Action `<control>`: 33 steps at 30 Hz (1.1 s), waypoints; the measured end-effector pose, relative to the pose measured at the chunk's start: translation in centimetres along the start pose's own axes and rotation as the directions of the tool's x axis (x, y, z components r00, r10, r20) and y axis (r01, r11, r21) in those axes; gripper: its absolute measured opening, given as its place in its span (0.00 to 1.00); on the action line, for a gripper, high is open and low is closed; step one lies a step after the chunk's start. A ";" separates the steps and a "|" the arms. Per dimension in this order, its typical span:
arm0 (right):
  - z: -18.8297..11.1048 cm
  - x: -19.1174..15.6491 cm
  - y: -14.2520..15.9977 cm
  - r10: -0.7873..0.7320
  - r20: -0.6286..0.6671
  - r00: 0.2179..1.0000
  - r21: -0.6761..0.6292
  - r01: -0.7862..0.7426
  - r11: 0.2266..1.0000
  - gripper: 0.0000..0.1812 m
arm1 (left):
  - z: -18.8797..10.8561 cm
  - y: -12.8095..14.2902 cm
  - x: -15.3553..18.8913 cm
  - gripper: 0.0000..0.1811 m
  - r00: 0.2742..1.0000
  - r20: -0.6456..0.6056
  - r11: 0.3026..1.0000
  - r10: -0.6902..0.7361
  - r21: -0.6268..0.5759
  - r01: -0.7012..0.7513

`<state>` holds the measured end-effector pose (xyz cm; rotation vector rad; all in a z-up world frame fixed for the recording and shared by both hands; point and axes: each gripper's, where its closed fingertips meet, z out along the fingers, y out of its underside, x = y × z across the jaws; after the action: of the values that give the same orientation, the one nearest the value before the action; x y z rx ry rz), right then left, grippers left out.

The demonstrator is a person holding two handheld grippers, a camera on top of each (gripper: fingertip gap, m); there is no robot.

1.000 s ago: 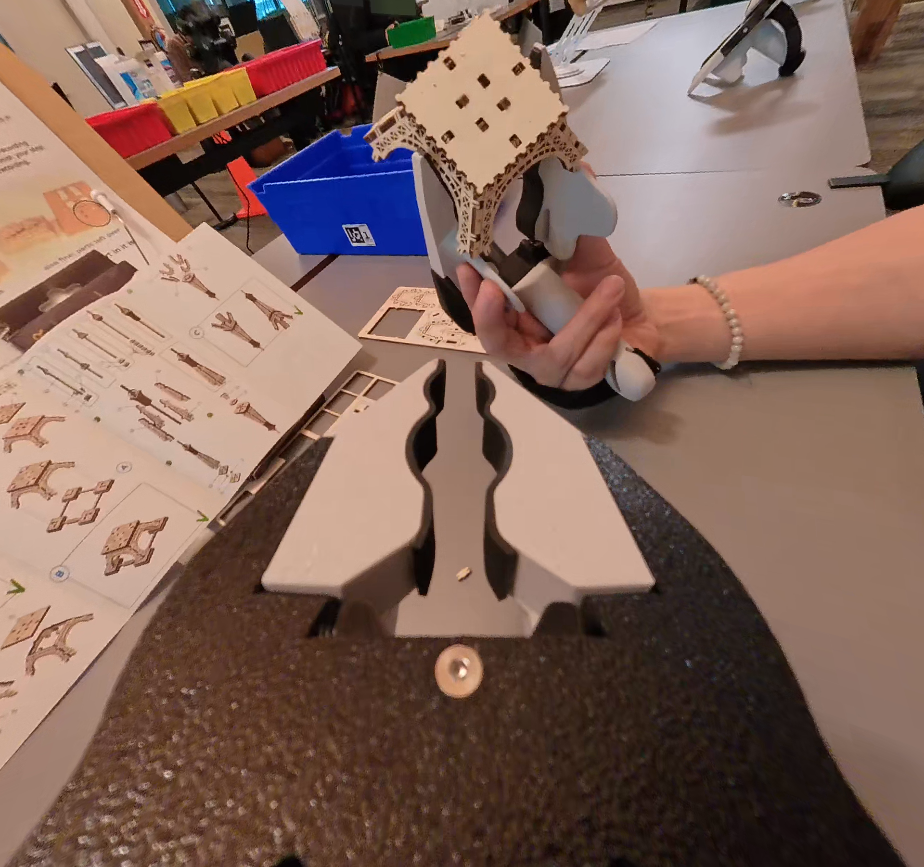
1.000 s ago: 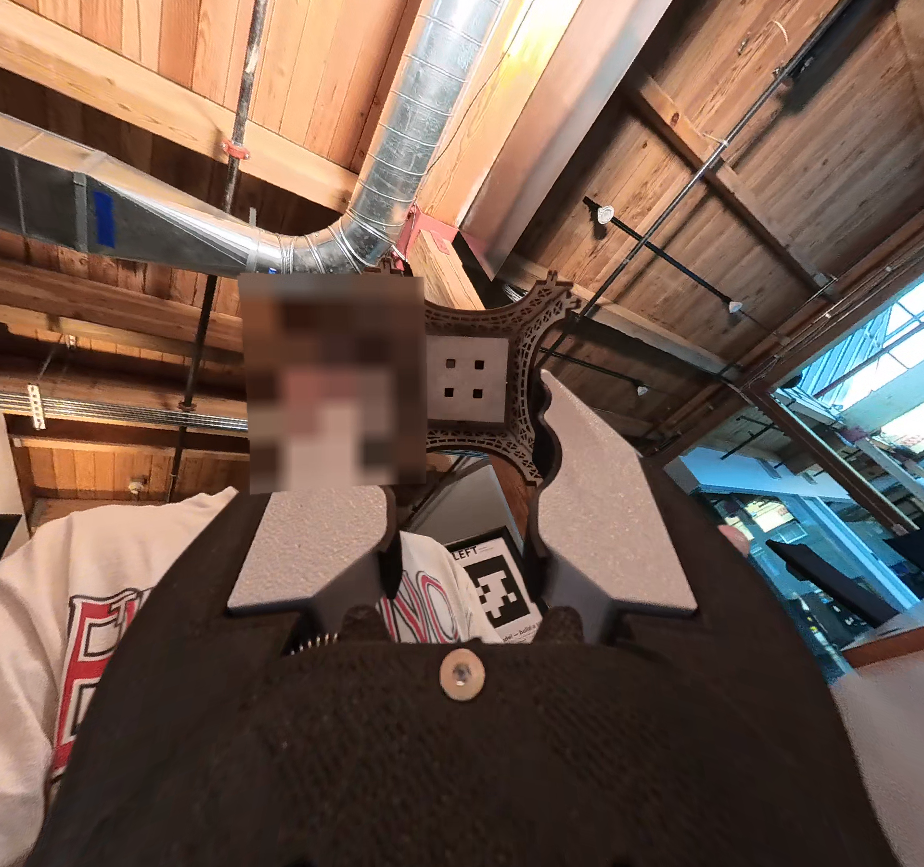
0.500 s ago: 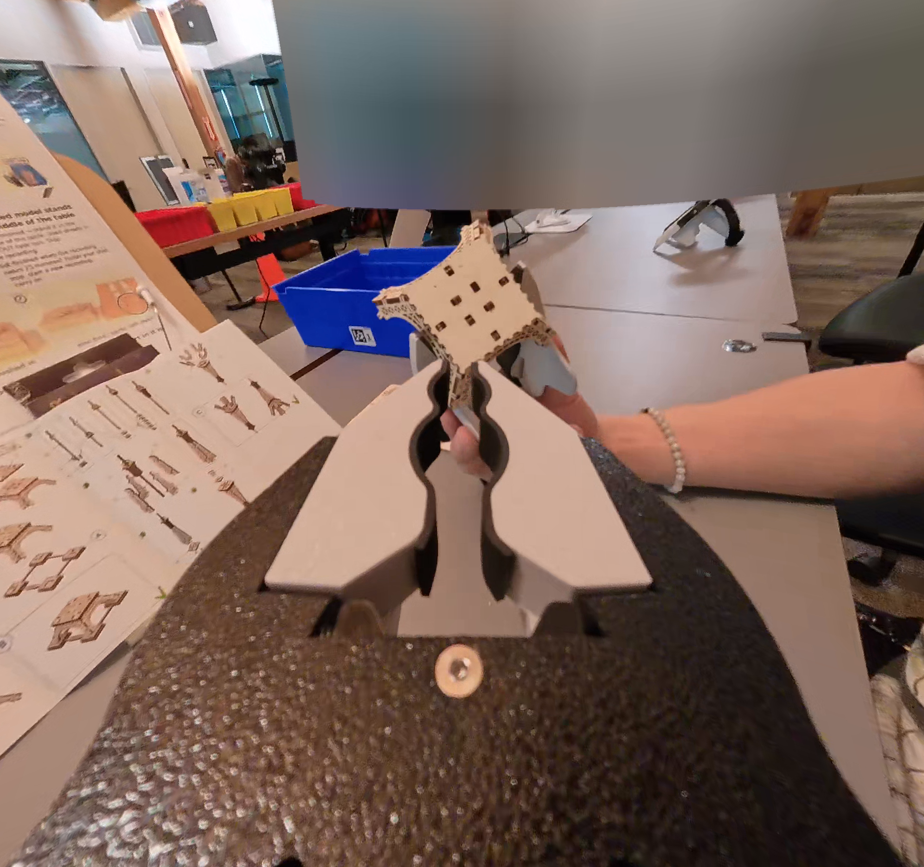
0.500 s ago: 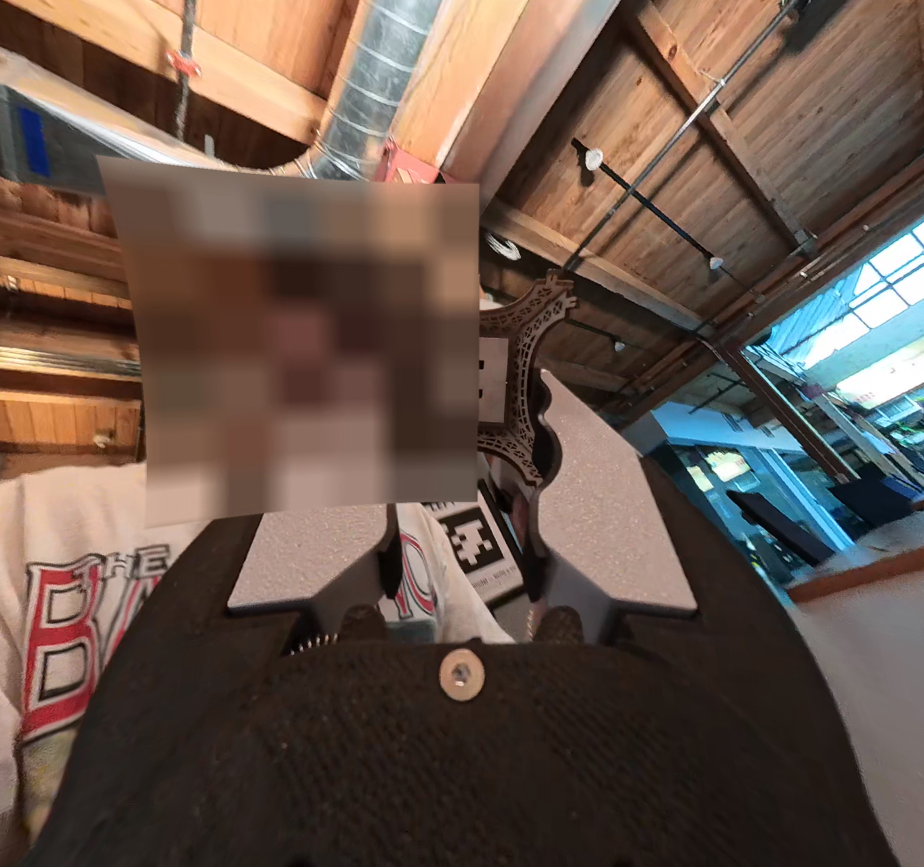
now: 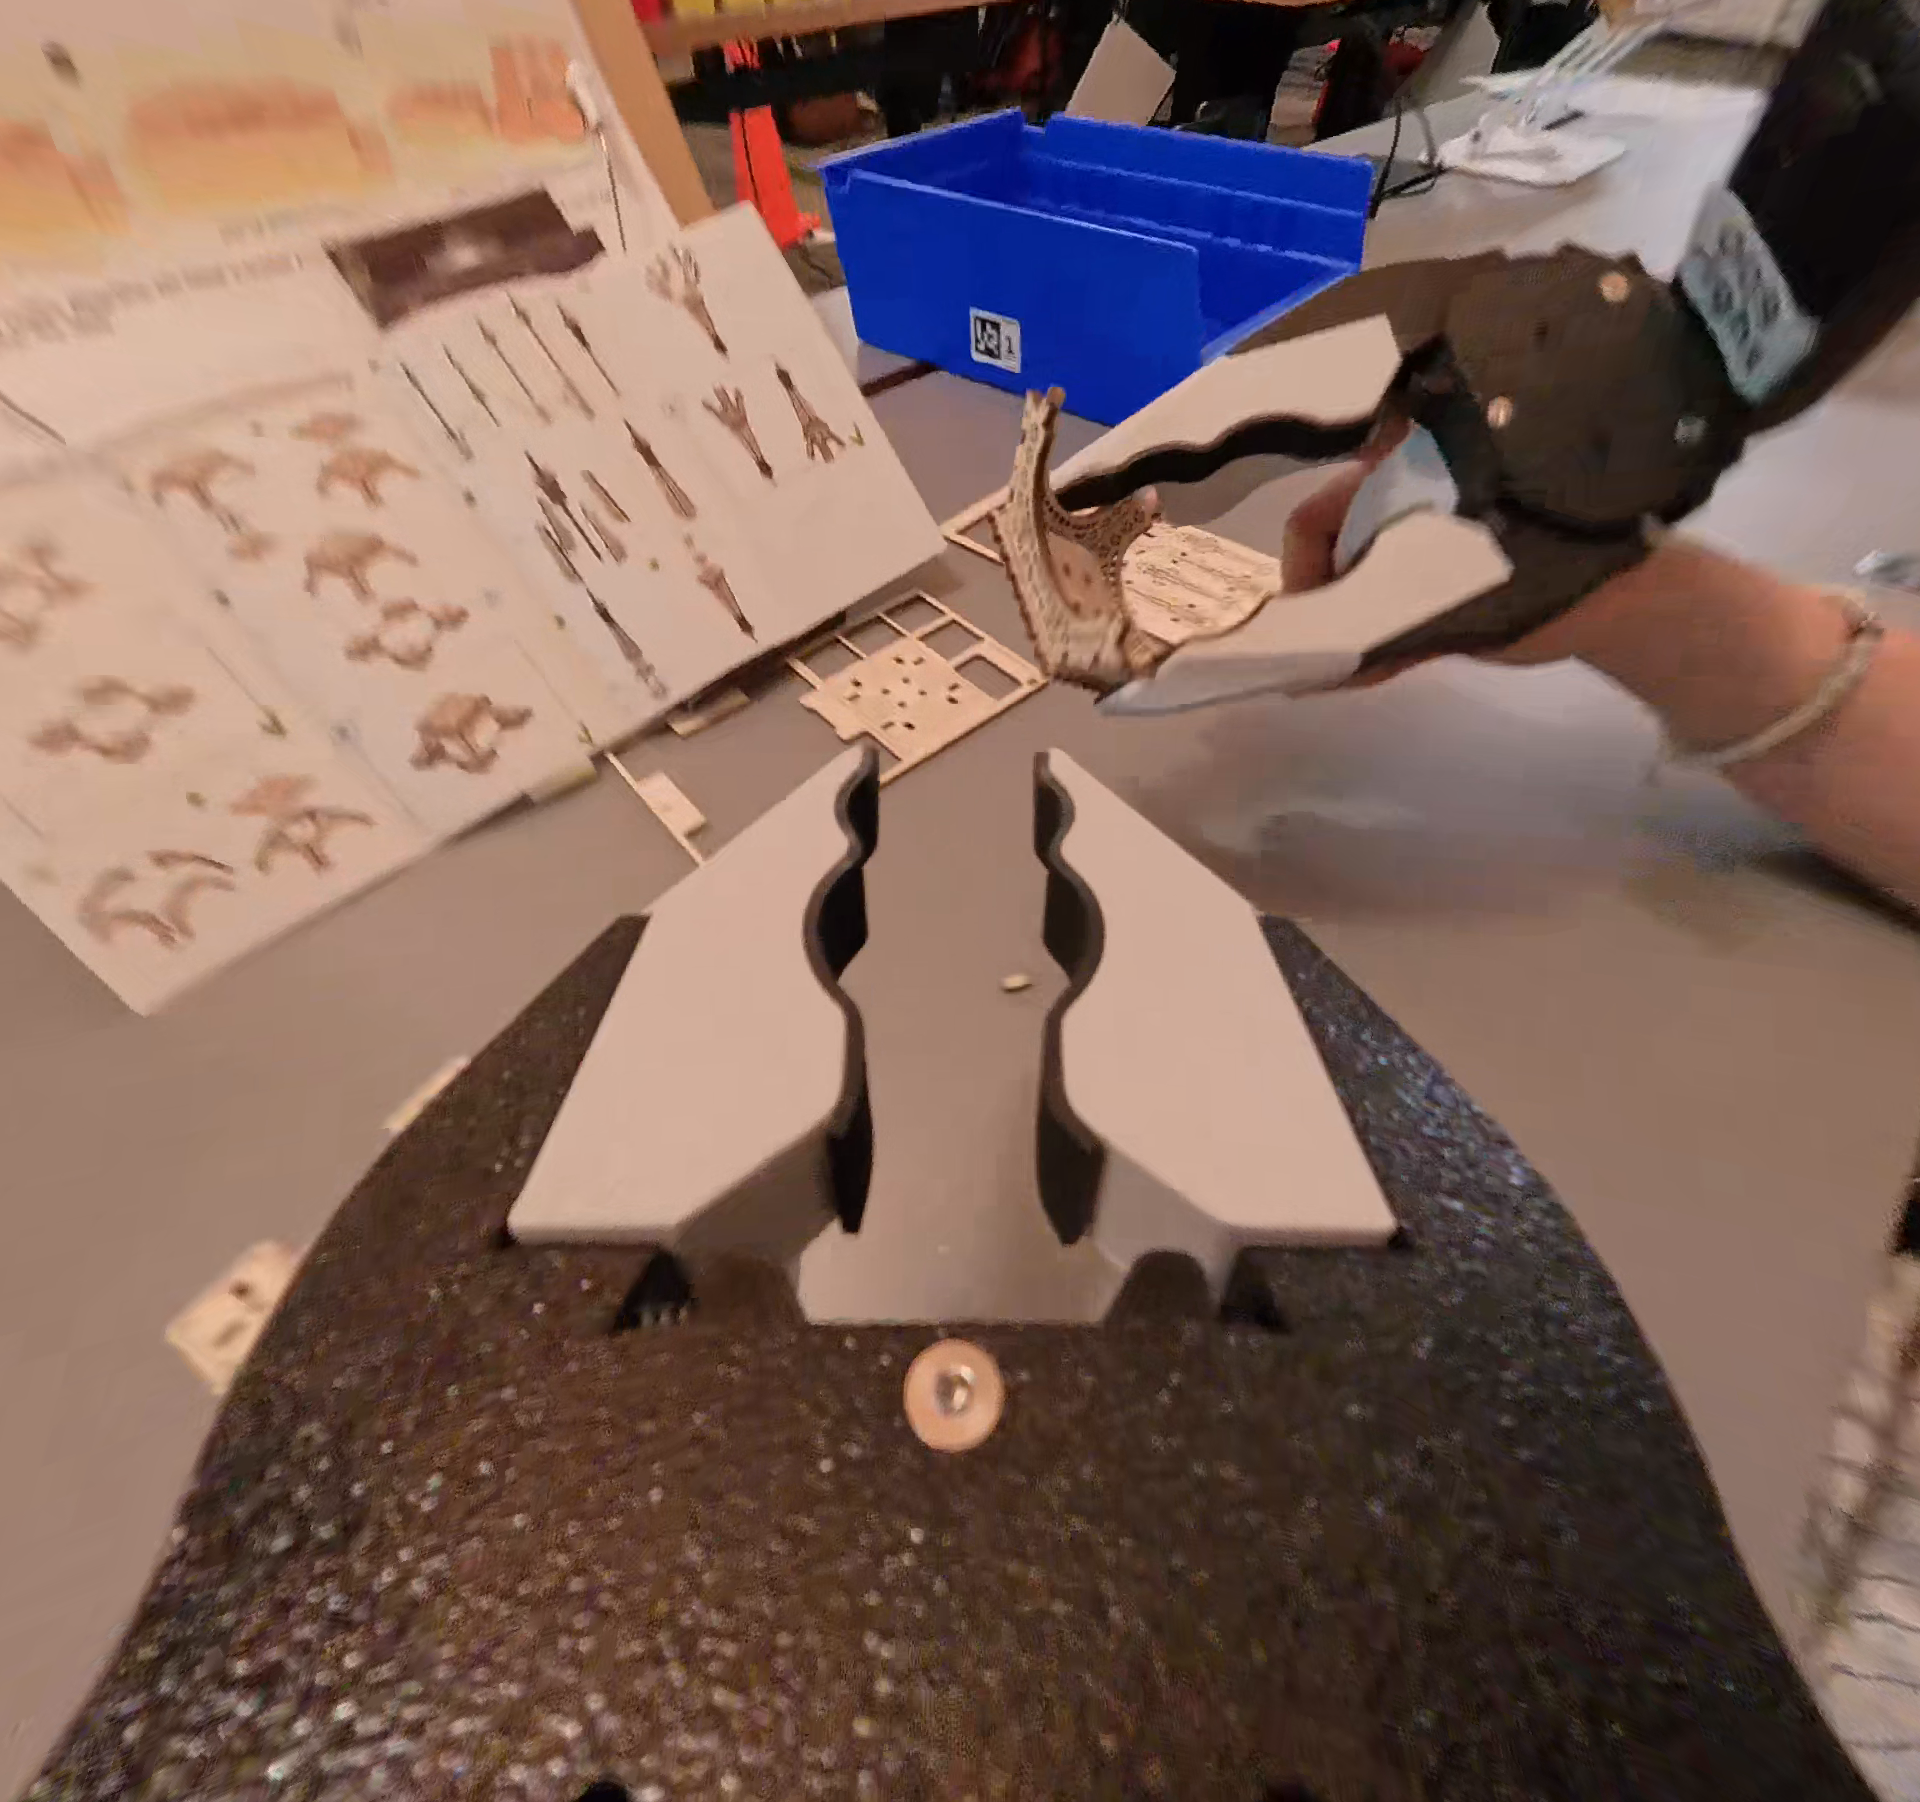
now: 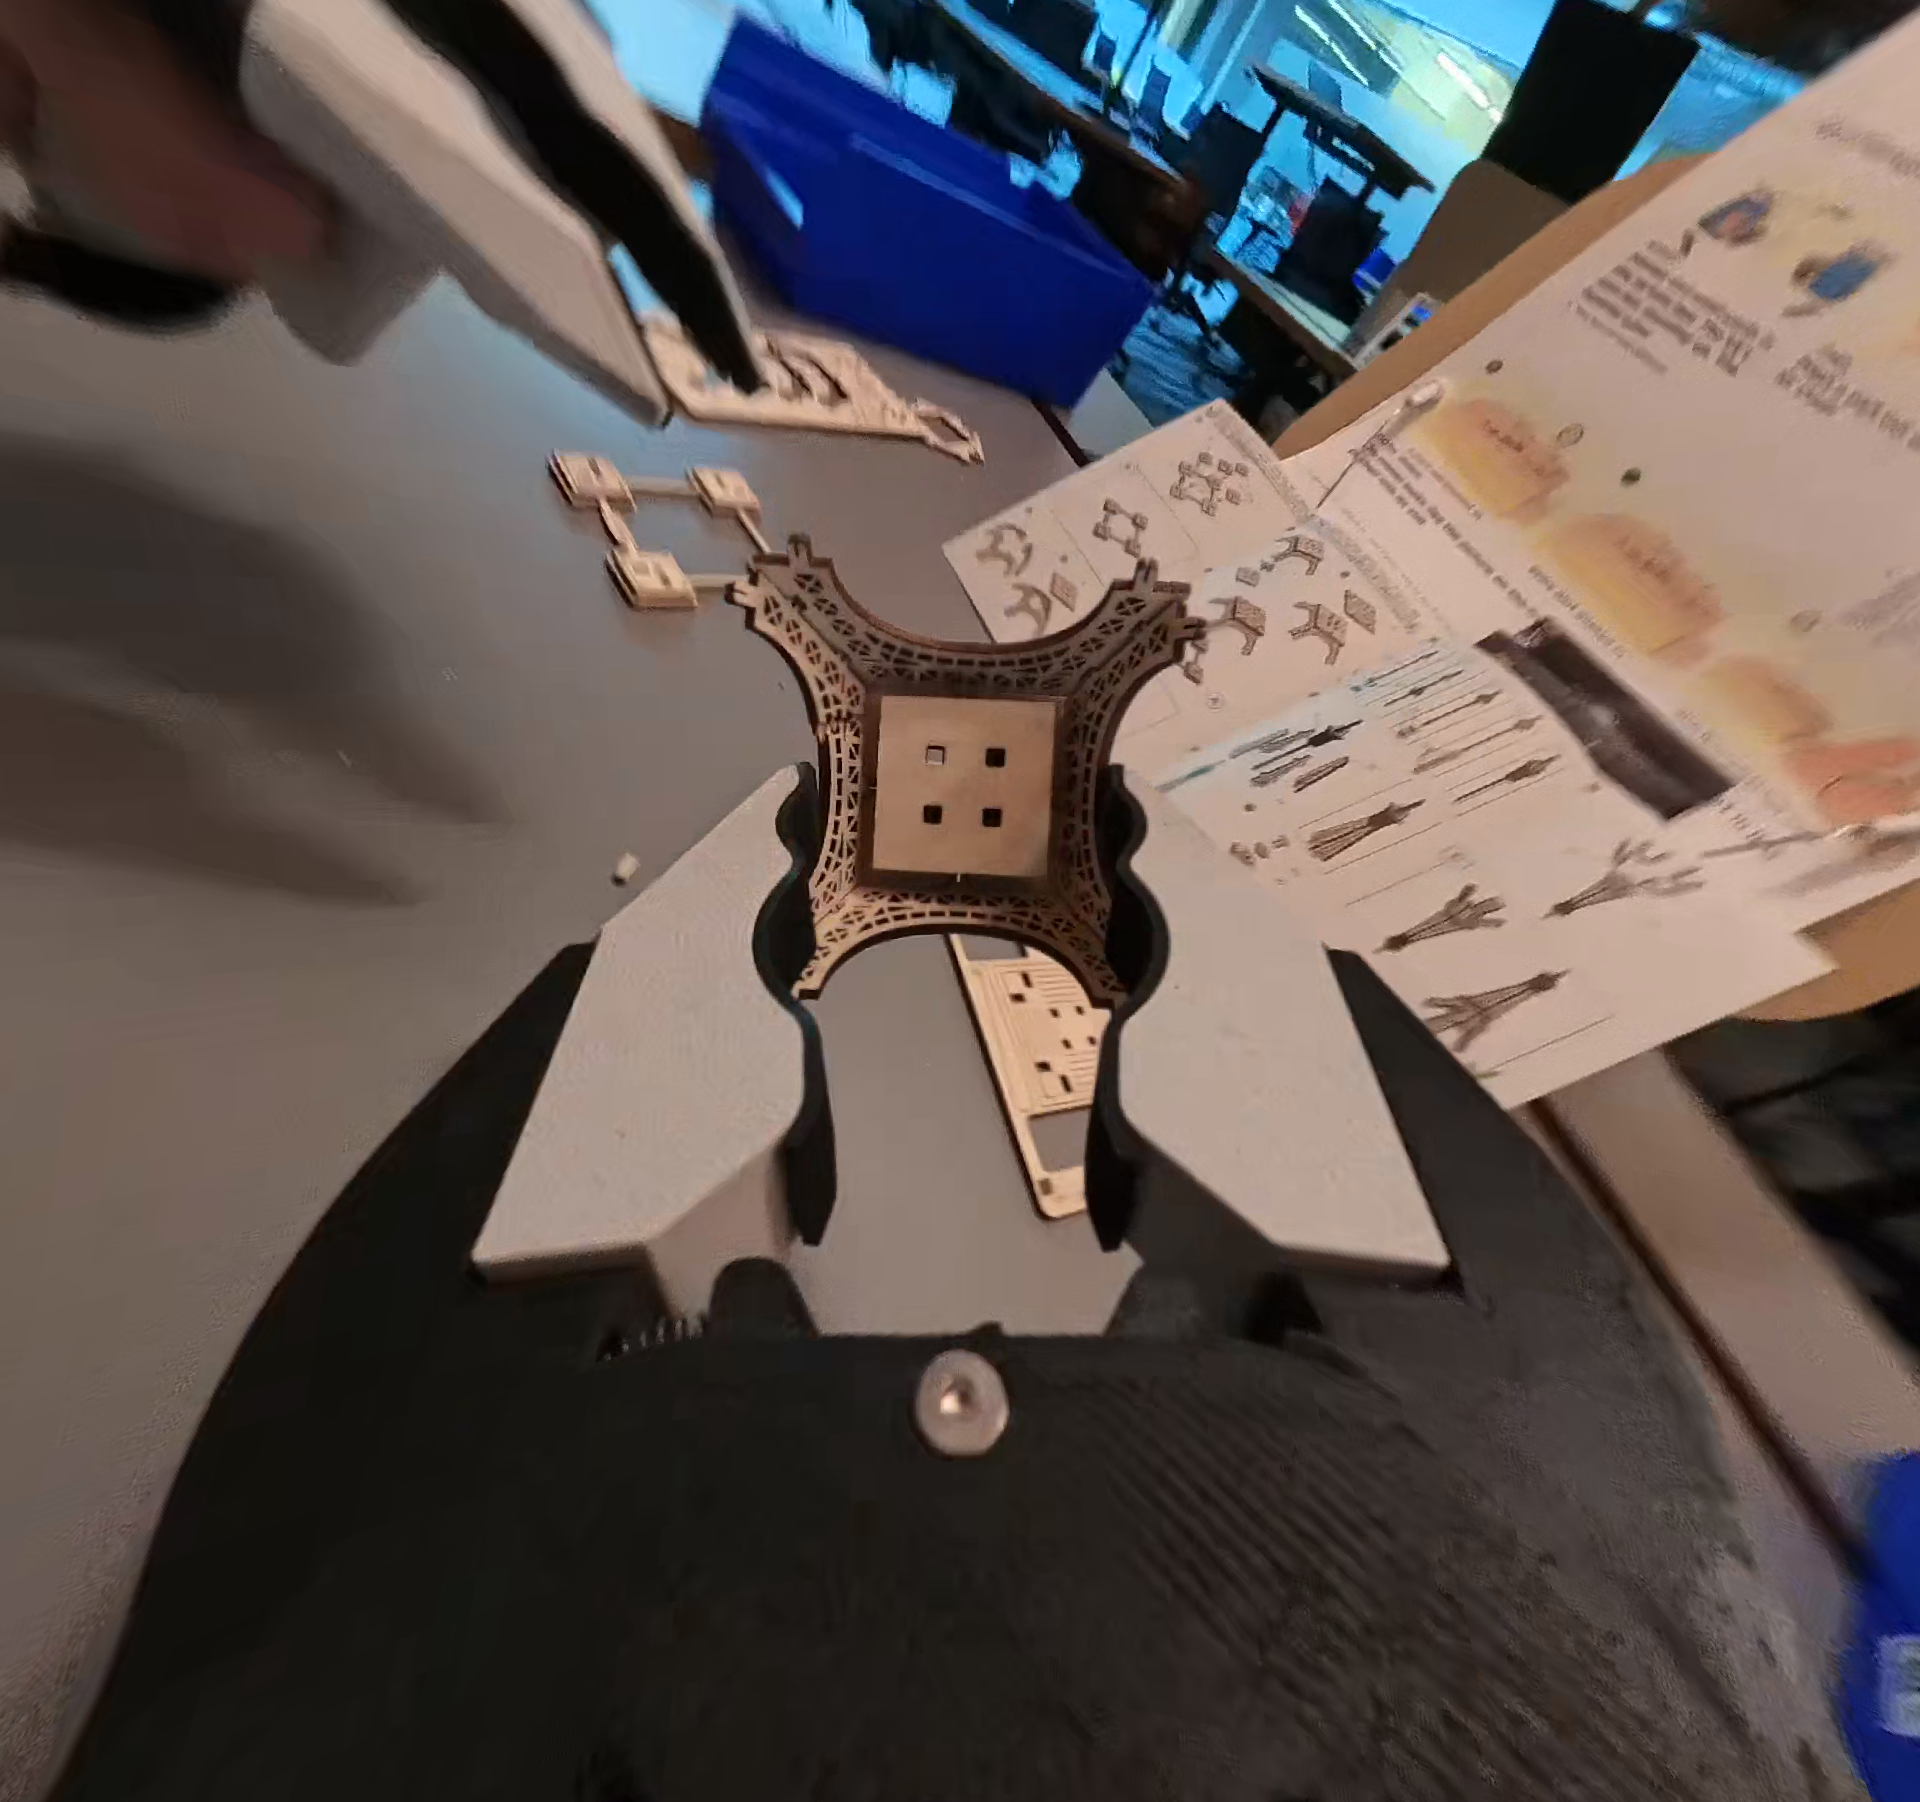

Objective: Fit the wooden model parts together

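- The right tongs [image 6: 961, 853] are clamped on the wooden tower base [image 6: 961, 796], held in the air above the grey surface [image 6: 312, 921], its four arched legs spreading outward.
- The left tongs [image 5: 954, 817] stand apart with nothing between them.
- Cut-out wooden sheets [image 5: 914, 682] lie flat beside the instruction pages [image 5: 416, 526].
- A blue bin [image 5: 1091, 246] sits behind.

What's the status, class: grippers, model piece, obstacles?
Right gripper shut on tower base, above table. Left gripper open, empty. Square frame piece lies ahead; nothing blocking.
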<state>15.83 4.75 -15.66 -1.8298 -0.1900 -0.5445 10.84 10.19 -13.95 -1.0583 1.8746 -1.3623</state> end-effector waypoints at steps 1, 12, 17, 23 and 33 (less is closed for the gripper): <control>0.4 -0.4 0.2 -0.081 -0.018 0.997 -0.037 0.080 0.996 0.29 | 0.2 0.1 0.1 0.19 0.998 -0.028 0.998 -0.061 -0.005 0.061; 1.6 -2.4 -1.0 -0.403 -0.095 0.910 -0.107 0.394 0.913 0.29 | 3.5 1.5 1.5 0.29 0.976 -0.090 0.967 -0.197 -0.184 0.179; 2.0 -3.4 -1.5 -0.475 -0.097 0.875 -0.123 0.463 0.878 0.29 | 4.8 2.2 1.4 0.24 0.987 -0.051 0.962 -0.150 -0.237 0.134; 2.0 -3.3 -1.6 -0.492 -0.110 0.863 -0.130 0.479 0.868 0.29 | 4.9 1.6 1.8 0.13 0.989 -0.054 0.966 -0.135 -0.228 0.119; 2.2 -3.4 -1.7 -0.496 -0.117 0.860 -0.132 0.482 0.866 0.29 | 4.6 1.5 1.6 0.10 0.995 -0.021 0.972 -0.097 -0.218 0.091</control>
<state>12.78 7.84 -16.31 -1.8265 -0.5478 -1.0605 13.44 6.83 -16.80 -1.2538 2.0557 -1.2533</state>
